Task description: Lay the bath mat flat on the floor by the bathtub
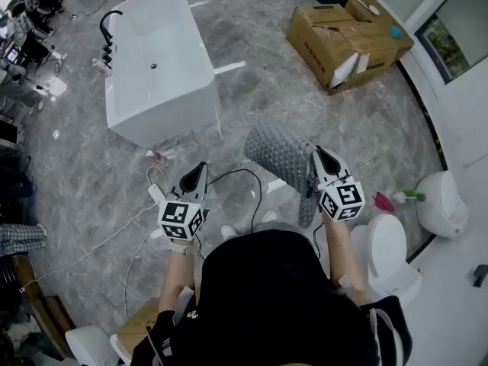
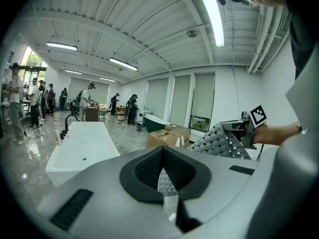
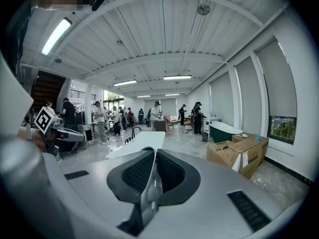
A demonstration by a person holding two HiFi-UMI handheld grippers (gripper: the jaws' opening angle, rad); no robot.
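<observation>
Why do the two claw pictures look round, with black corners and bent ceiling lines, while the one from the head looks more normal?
Left gripper view: a fisheye lens, hence the dark corners and bowed beams; the strip light glares white. Right gripper view: the same bending; a ceiling lamp burns white. Head view: even light and straighter lines, with pale reflections on the glossy floor.

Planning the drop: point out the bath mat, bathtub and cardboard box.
bath mat (image 1: 278, 151), head view, dotted middle.
bathtub (image 1: 164, 117), head view, near outer wall.
cardboard box (image 1: 324, 33), head view, top flap.
</observation>
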